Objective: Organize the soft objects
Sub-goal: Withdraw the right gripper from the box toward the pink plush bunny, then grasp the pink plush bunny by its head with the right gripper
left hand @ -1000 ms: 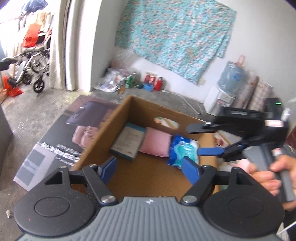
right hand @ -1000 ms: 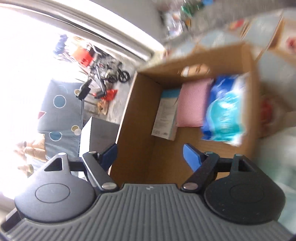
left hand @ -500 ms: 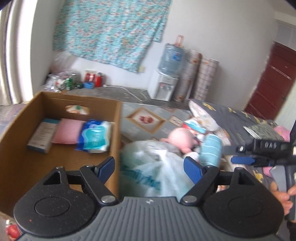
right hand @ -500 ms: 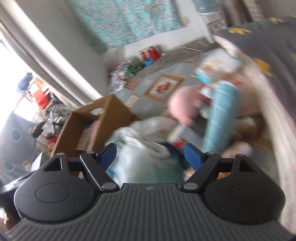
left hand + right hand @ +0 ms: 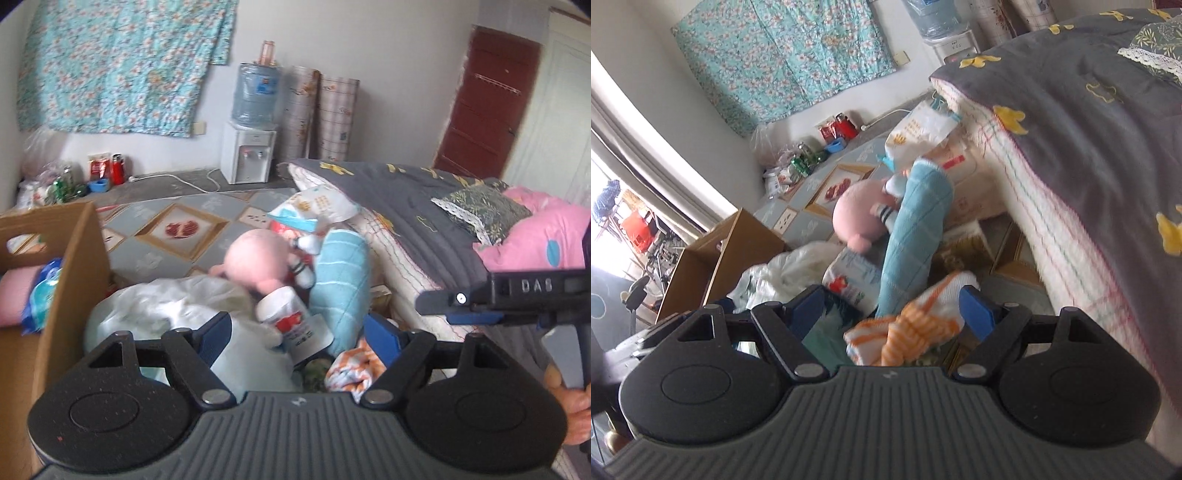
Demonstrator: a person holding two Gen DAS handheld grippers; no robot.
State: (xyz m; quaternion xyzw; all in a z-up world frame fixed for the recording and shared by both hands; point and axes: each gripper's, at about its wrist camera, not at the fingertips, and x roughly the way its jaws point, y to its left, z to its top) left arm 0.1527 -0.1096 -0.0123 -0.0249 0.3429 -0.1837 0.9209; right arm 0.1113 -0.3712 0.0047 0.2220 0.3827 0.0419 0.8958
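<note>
Both grippers have swung away from the cardboard box (image 5: 70, 266) and now face the heap of soft things on the floor beside the bed (image 5: 417, 206) — a second ago the box filled both views. At the heap's middle, a pink plush toy (image 5: 258, 262) lies against an upright teal towel roll (image 5: 343, 273), with a white crumpled bag (image 5: 166, 302) to the left of them and a red-and-white printed packet (image 5: 291, 317) nearer the camera. An orange-and-white striped cloth (image 5: 912, 321) lies nearest, just ahead of the right gripper (image 5: 892, 314), whose blue pads stand wide apart with the cloth lying between them, not pressed. The left gripper (image 5: 297, 332) has its jaws closing slightly though they are wide and grip nothing; the packet lies beyond them. At the left edge the box holds a pink cushion (image 5: 14, 295) and a blue packet (image 5: 40, 291). Farther off, against the wall, stand a water dispenser (image 5: 249, 155) and two rolled mats (image 5: 319, 114) — a floral cloth (image 5: 118, 62) hangs to their left. A person's hand (image 5: 569, 402) holds the right gripper's handle at the right edge.
</note>
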